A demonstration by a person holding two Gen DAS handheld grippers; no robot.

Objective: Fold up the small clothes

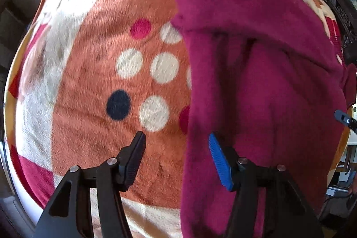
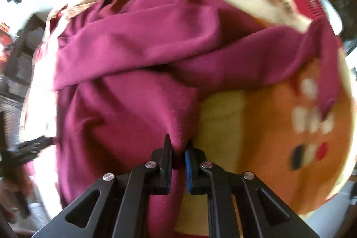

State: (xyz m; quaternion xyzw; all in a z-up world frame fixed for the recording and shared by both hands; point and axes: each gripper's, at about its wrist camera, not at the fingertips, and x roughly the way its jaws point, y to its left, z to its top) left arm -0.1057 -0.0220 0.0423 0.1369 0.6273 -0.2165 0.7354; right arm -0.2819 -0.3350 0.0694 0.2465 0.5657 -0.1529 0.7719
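On the left, the left gripper [image 1: 176, 142] hovers over a fuzzy orange, cream and red blanket with cream, red and navy dots [image 1: 93, 81], its jaws spread wide and holding nothing; the blue-padded one sits at the near left edge of the garment. To the right of the dots lies the soft magenta knitted garment [image 1: 256, 73], spread over the blanket and running away from the camera, with a fold ridge across its upper part. Further right, in the right wrist view, the right gripper [image 2: 178, 148] has its jaws pressed together on a bunched fold of the same magenta garment [image 2: 133, 73], near its lower edge; a long strip, probably a sleeve, trails off to the right across the blanket [image 2: 267, 137].

The fabric looks light, limp and thick-piled, so it should drape and sag rather than hold a crease, yet grip well without slipping. The free gripper would best take the near edge or a corner, pinching both layers, so the fold carries over evenly.
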